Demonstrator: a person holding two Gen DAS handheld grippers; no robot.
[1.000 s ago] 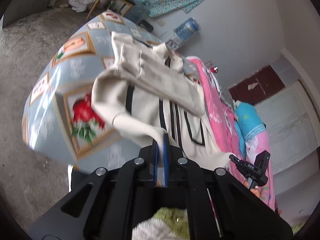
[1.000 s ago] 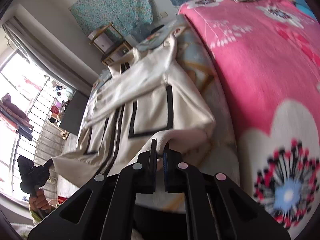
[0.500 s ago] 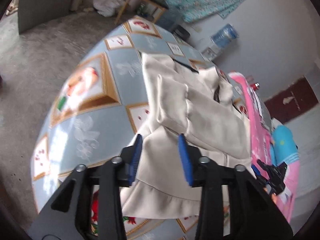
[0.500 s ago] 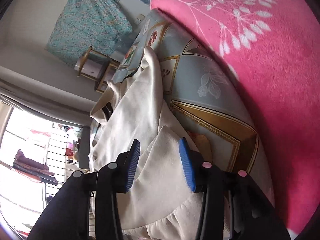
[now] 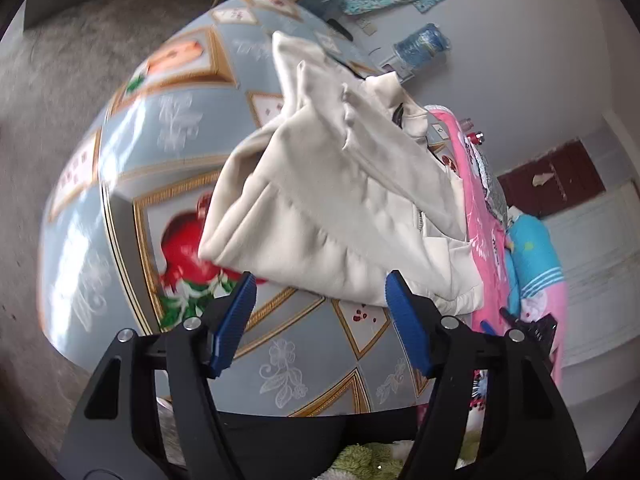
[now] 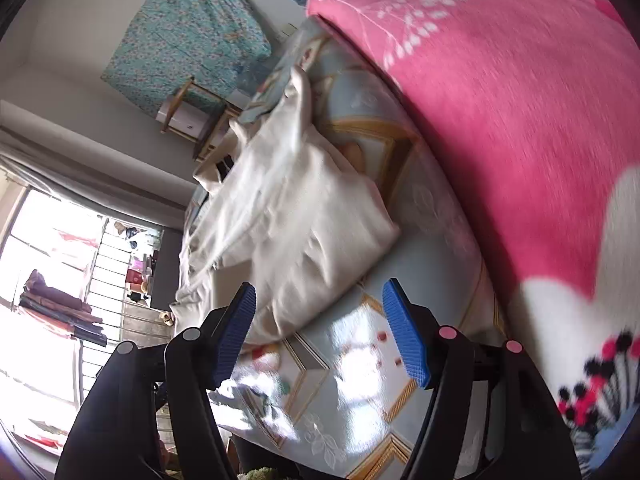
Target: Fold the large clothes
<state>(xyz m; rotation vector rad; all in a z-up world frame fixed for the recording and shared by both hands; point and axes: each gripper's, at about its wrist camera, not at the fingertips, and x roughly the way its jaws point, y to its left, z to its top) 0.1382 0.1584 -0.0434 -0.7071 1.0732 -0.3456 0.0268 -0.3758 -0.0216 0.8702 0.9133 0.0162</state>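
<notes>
You have just let go: a second ago both sets of jaws were pinched shut on the hem of the cream fabric garment with black stripes (image 5: pixel 340 208), holding it up off the bed, and now your left gripper (image 5: pixel 320 304) and your right gripper (image 6: pixel 320 308) are both opening, each with nothing between its blue ribbed pads. The garment now lies in a folded bundle on the pale blue bedsheet printed with gold-framed fruit pictures (image 5: pixel 132 152), its near folded edge just ahead of both grippers and apart from the pads. The black stripes that showed on the lifted cloth are now turned under, so the lower part appears to have been laid over the upper part. Beside the garment, on its far side from the window, runs the pink fleece blanket with white flowers (image 6: pixel 520 120); the two look close, though I cannot tell whether they touch. That reads as one fold finished. The bundle looks lumpy, with a loose sleeve or collar sticking out at its far end, so judge whether it needs smoothing or another fold before you take a fresh hold.
</notes>
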